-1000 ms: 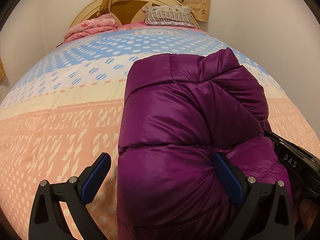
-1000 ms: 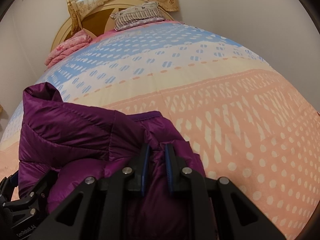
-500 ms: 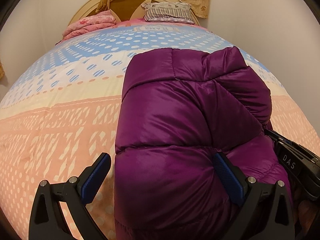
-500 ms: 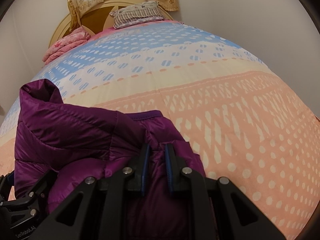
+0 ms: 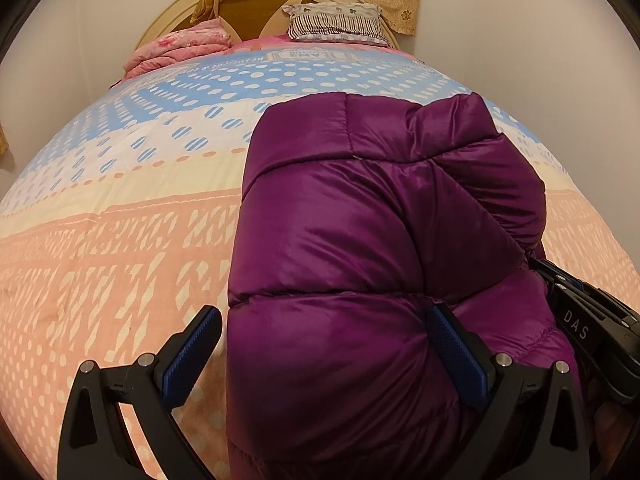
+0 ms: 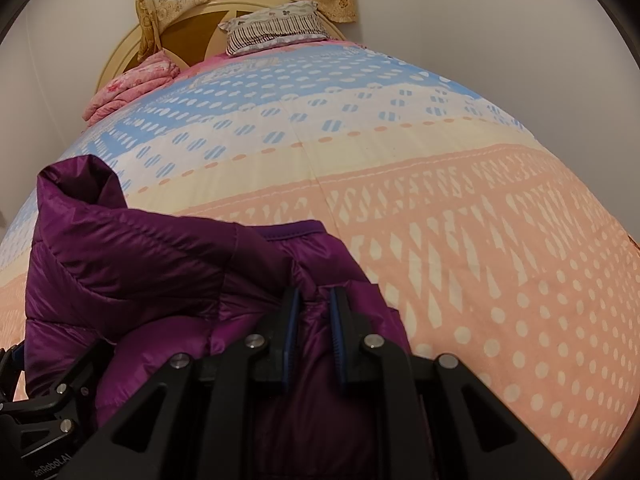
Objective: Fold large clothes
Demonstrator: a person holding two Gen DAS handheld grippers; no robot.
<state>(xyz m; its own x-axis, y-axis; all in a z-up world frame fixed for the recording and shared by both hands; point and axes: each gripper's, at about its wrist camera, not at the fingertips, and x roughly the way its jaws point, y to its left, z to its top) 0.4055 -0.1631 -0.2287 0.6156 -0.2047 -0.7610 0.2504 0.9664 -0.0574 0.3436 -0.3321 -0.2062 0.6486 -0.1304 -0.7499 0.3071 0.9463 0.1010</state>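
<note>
While the purple puffer jacket (image 5: pixel 360 264) lies bunched on the bed (image 5: pixel 120 240), near its foot edge, the left claw (image 5: pixel 324 356) is spread wide, its blue pads straddling a puffy quilted panel without squeezing it. The right claw (image 6: pixel 312 340) is pressed nearly together, pinching a fold of the jacket's fabric. To do this fold well, I judge the left claw should close on a firm seam, not on slippery loft, and both claws should then carry the edge across level, pressing air out so the padding does not spring back. On the right claw's body, seen from the left wrist view, the letters "DAS" (image 5: pixel 576 326) are readable; in the right wrist view, partial lettering on the left claw's body (image 6: pixel 48 466) seems to read "enRobot.AI".
</note>
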